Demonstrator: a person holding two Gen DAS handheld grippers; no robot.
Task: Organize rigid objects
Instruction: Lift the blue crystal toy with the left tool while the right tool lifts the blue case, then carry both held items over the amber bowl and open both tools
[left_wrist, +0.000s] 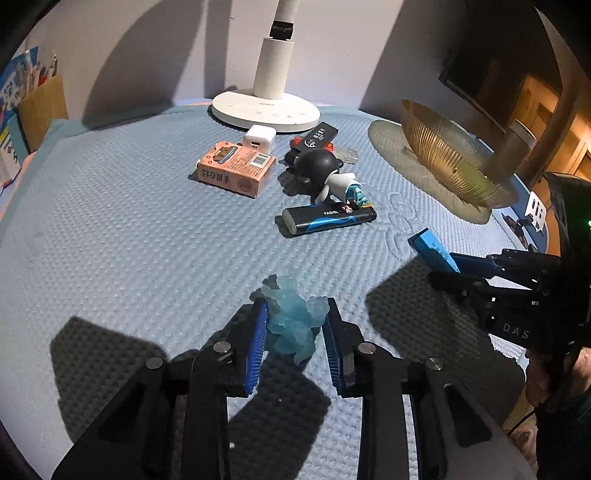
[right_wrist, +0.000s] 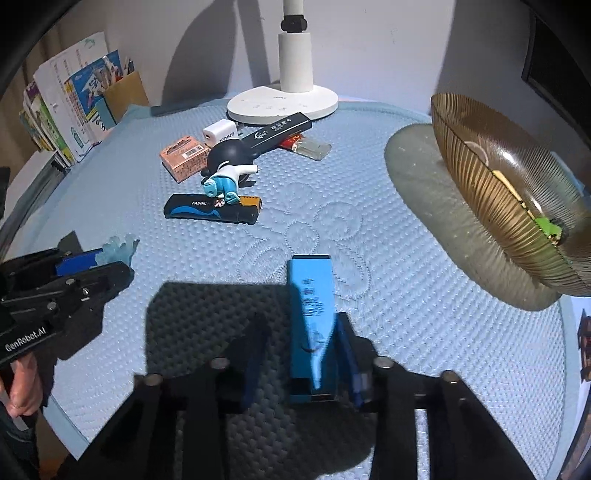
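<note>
A translucent pale-blue figurine (left_wrist: 293, 321) sits clamped in the left tool (left_wrist: 295, 332), low over the tabletop (left_wrist: 129, 229). The right tool (right_wrist: 303, 354) grips one flat blue block (right_wrist: 312, 314). Beyond lie two black lighters (left_wrist: 328, 218), one toy figure (left_wrist: 325, 170), one pink box (left_wrist: 236, 170), and one ribbed bowl (left_wrist: 450, 155).

This looks like a room in a home, probably a desk corner. A light blue quilted mat (right_wrist: 406, 229) covers the surface, and a white desk lamp (right_wrist: 282, 99) stands at the back against a plain wall. On the left, books (right_wrist: 62, 107) and a box of pens (right_wrist: 123, 90) lean near the wall. Small personal things lie about: a charger (right_wrist: 218, 133), lighters (right_wrist: 212, 212), a toy figure (right_wrist: 225, 166) and a glass bowl (right_wrist: 506, 206). Warm wooden furniture (left_wrist: 535, 107) shows at the right.
</note>
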